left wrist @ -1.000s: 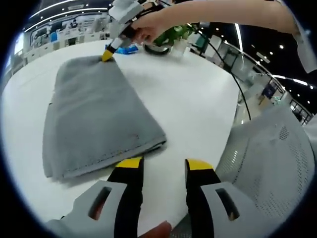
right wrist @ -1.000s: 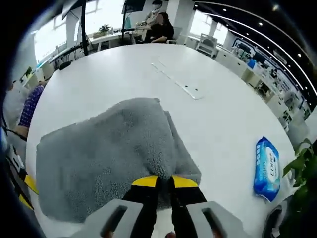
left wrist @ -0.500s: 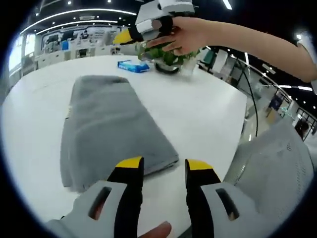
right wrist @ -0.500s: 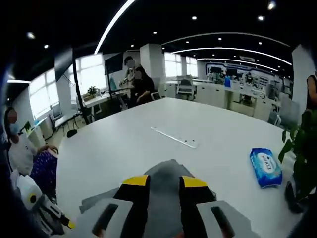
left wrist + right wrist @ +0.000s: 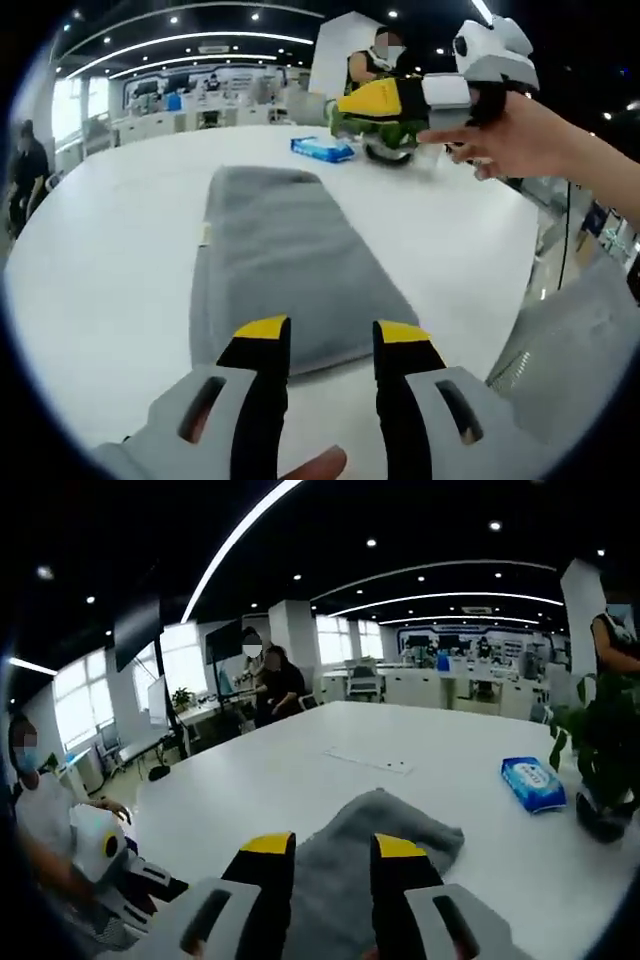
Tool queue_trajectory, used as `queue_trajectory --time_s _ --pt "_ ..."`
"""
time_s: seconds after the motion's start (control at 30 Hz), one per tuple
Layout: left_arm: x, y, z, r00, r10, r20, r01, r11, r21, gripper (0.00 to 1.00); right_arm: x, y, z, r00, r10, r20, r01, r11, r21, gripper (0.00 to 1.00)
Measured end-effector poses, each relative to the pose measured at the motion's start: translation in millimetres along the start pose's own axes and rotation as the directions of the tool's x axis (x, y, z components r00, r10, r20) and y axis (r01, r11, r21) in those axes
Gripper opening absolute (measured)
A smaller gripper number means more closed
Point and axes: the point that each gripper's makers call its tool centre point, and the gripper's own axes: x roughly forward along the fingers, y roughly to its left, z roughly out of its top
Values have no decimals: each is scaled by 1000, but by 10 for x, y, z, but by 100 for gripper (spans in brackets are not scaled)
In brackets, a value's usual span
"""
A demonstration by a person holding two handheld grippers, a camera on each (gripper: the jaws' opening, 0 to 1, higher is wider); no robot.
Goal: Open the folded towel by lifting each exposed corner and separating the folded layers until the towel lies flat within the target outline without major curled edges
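The folded grey towel is seen lying on the white tabletop, its long axis running straight away from the left gripper, whose jaws are held apart and empty just over the near short edge. The right gripper is raised above the far end, its jaw gap not made out there; in its own view its jaws are parted and empty. The near corners are judged closer to the left gripper.
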Motion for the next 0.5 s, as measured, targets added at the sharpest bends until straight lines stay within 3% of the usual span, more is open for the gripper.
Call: queue_trajectory --time_s 0.3,0.5 --pt "-41 160 40 998 63 18 -63 998 -17 32 -184 110 -119 994 -9 113 -4 994 114 31" --pt "-53 280 36 994 104 27 -102 992 -68 32 -221 115 -403 994 -13 105 2 994 106 35"
